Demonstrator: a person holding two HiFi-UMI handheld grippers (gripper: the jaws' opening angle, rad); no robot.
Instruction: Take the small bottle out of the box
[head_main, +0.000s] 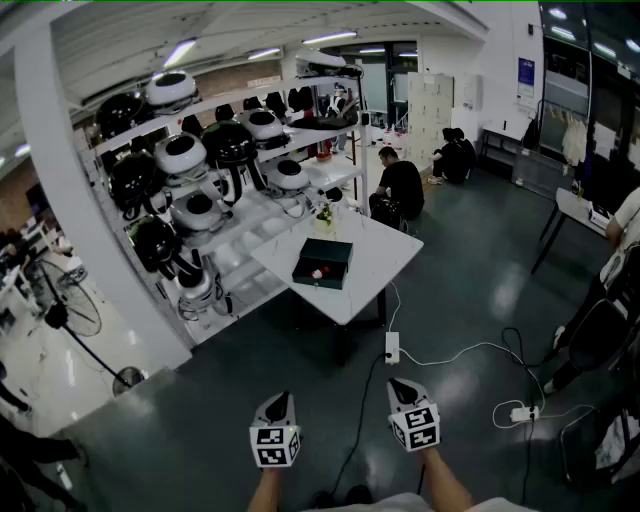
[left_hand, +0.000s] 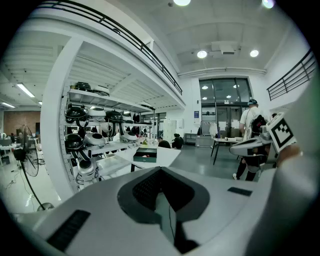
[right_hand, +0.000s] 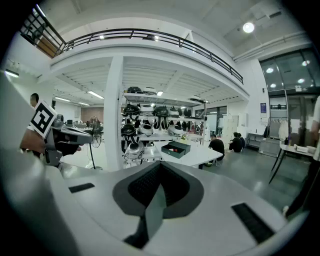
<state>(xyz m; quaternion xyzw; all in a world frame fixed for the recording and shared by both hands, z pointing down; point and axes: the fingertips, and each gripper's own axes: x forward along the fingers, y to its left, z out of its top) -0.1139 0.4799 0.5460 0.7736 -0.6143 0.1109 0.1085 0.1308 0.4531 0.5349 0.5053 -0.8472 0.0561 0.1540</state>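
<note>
Dark green box (head_main: 323, 262), lid open, sits on the white table (head_main: 375, 255) near the edge that faces the camera. Inside it shows a small red and white item (head_main: 318, 273). It is too small to tell whether this is the small bottle, and no bottle shows anywhere outside the box.

Left gripper (head_main: 280, 399): low in the head view, held out over the dark grey floor (head_main: 460, 300), tip towards the table. Its own view shows the jaws together with nothing between them. Right gripper (head_main: 400, 385): just beside the left one at about the same height, pointing the same way. Its jaws are also together and empty. Both grippers are well apart from the table and the box.

The left gripper view has the box ahead in the middle distance and the right gripper at the frame's right edge. The right gripper view has the box ahead and the left gripper at the frame's left edge.

Surroundings:
- White shelving (head_main: 250, 215) stands just beside the table on its left, loaded with black and white rounded units.
- A white power strip (head_main: 392, 347) lies on the floor at the near side of the table, with a white cable (head_main: 470, 350) running off to the right.
- A person in black (head_main: 402, 187) crouches beyond the table.
- A standing fan (head_main: 60, 310) is at the far left.
</note>
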